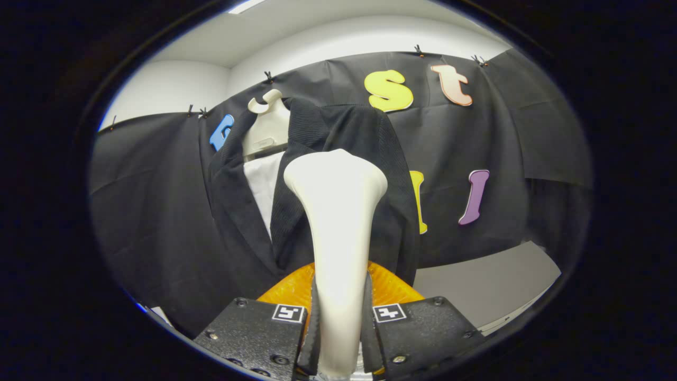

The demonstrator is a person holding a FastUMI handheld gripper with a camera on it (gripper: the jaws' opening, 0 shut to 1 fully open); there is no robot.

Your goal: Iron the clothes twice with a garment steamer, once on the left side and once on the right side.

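My gripper (340,307) is shut on the white garment steamer (337,222), both fingers pressing its narrow handle. The steamer's wide head rises ahead of the fingers and rests against the right front panel of a black jacket (365,159). The jacket hangs on a cream mannequin torso (267,132) with a white shirt (263,182) showing in the open front. The left panel of the jacket lies to the left of the steamer. An orange part (285,291) sits just behind the fingers, low down; I cannot tell what it belongs to.
Black cloth (158,201) covers the booth wall behind and beside the jacket. A grey floor or tabletop (486,280) shows low on the right, below the cloth. White wall and ceiling (296,37) lie above the cloth.
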